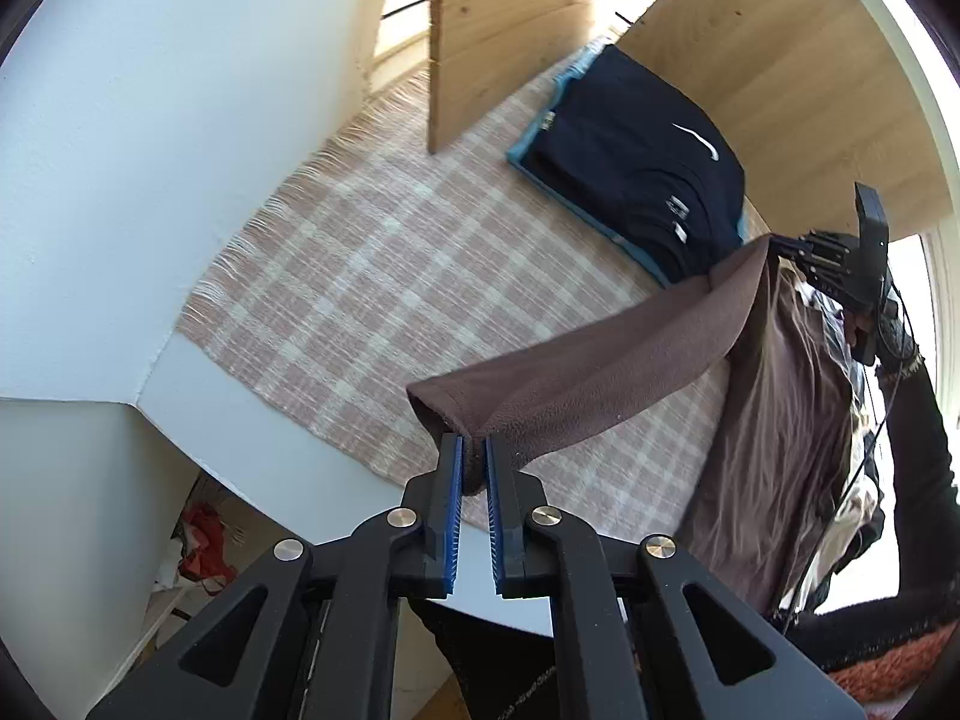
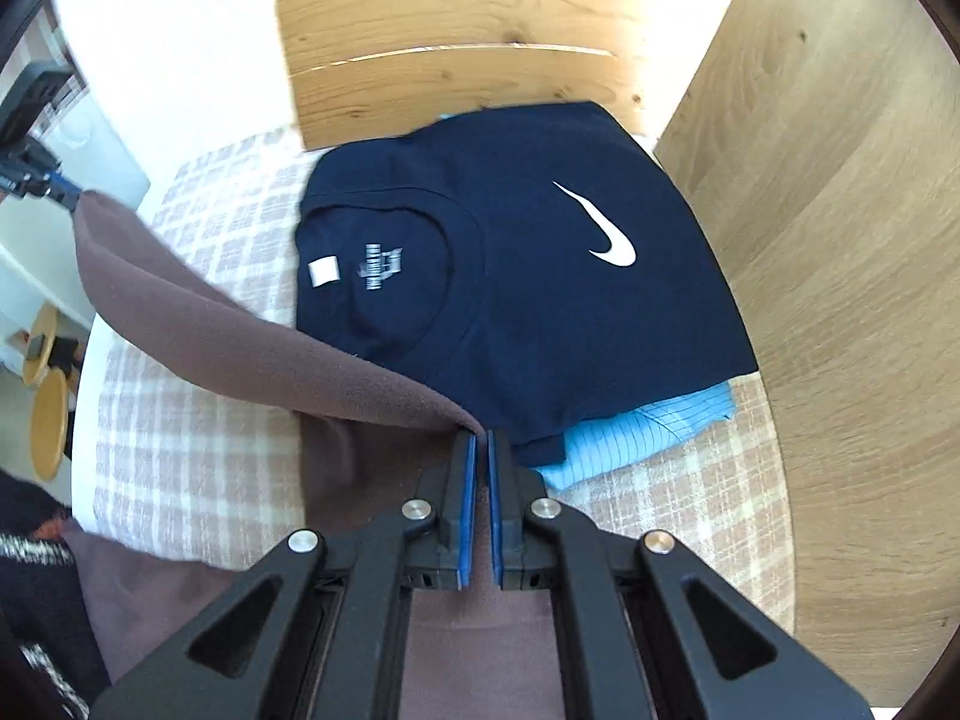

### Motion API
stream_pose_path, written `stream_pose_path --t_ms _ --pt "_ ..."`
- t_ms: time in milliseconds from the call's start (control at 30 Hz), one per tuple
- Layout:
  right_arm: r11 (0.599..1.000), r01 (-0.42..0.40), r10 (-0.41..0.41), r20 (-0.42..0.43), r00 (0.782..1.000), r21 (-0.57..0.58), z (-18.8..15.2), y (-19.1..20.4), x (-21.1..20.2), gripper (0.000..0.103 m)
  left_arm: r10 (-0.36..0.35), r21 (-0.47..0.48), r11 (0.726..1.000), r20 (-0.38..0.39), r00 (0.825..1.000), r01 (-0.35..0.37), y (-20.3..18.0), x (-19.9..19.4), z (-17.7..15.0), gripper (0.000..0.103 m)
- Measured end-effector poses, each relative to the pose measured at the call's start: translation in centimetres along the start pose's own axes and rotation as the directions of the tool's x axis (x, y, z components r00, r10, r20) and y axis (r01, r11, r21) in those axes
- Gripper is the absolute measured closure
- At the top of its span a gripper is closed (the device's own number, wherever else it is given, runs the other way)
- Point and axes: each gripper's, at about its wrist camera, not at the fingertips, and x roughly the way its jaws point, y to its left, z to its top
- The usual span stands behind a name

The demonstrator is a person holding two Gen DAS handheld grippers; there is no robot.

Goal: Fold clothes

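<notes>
You hold the brown fleece garment [image 1: 600, 354] stretched in the air above the worktop [image 1: 264, 432], each end pinched by the left gripper [image 1: 474, 456] and the right gripper [image 2: 482, 450], jaws nearly closed on thin cloth. With such small bites a tug could pull an end free, and the hanging part could drag across the folded navy shirt [image 2: 510, 276] at the worktop's far corner.

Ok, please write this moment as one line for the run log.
stage: lifting | left gripper: shut on brown garment | right gripper: shut on brown garment | navy shirt: folded on blue shirt
</notes>
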Motion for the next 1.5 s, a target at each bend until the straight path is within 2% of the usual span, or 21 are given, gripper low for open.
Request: stream_pose_path --t_ms 67,100,200,233,300,333,400,533,633,833,1233,1400,1467,1500 --pt "0.999 0.053 -0.052 -0.094 0.994 0.008 1.0 -0.4 3.2 0.095 0.023 -0.039 0.999 -0.011 1.0 -0.023 0.9 0.5 1.0 0.094" --pt "0.997 0.081 -0.081 -0.111 0.99 -0.011 1.1 0.0 3.8 0.087 0.03 -0.043 0.999 -0.011 0.999 -0.031 1.1 0.7 1.2 0.094" --pt "0.993 0.11 -0.114 -0.101 0.988 -0.042 1.0 1.1 3.3 0.083 0.036 -0.017 0.999 0.006 0.999 -0.036 1.6 0.9 0.9 0.09" --pt "0.994 0.1 -0.103 -0.087 0.991 -0.037 0.9 1.0 2.6 0.081 0.019 -0.006 1.0 0.012 1.0 -0.019 1.6 0.9 0.6 0.087" --pt "0.996 0.087 -0.087 -0.061 0.994 -0.006 0.4 0.6 1.1 0.071 -0.034 0.018 0.999 0.003 0.999 0.034 1.4 1.4 0.0 0.081" --pt "0.996 0.086 -0.085 -0.046 0.995 0.021 0.2 0.4 0.2 0.069 -0.053 0.031 0.998 -0.004 0.999 0.053 1.2 1.9 -0.1 0.081" --pt "0.995 0.08 -0.079 -0.019 0.997 0.062 -0.3 0.3 -1.2 0.069 -0.076 0.057 0.995 -0.022 0.997 0.077 0.4 3.6 -0.2 0.081" --pt "0.997 0.052 -0.052 0.007 0.999 0.052 -1.6 3.1 -2.6 0.069 -0.098 0.083 0.991 -0.075 0.992 0.104 -0.9 7.6 0.1 0.081" --pt "0.999 0.042 -0.042 -0.011 0.999 0.014 -2.7 5.6 -2.5 0.069 -0.101 0.077 0.991 -0.092 0.991 0.109 -1.4 9.4 0.1 0.081" --pt "1.0 0.023 -0.023 -0.032 0.999 -0.015 -3.9 8.0 -1.6 0.069 -0.105 0.075 0.991 -0.072 0.992 0.11 -1.8 9.5 0.0 0.081" --pt "1.0 -0.003 0.003 -0.022 1.0 -0.003 -3.9 8.6 -1.8 0.069 -0.089 0.061 0.994 -0.032 0.996 0.09 -1.4 8.9 -0.4 0.08" --pt "1.0 -0.023 0.023 -0.021 1.0 0.021 -3.7 8.7 -1.0 0.069 -0.082 0.089 0.992 -0.042 0.996 0.085 -2.8 9.7 -0.2 0.078" --pt "0.999 -0.03 0.031 -0.019 0.999 0.034 -3.6 8.8 -0.7 0.069 -0.076 0.098 0.992 -0.045 0.996 0.08 -3.2 10.1 -0.1 0.081" --pt "0.999 -0.028 0.029 -0.018 0.999 0.034 -3.6 8.9 -0.6 0.069 -0.076 0.096 0.992 -0.042 0.996 0.08 -3.2 10.3 -0.2 0.095"
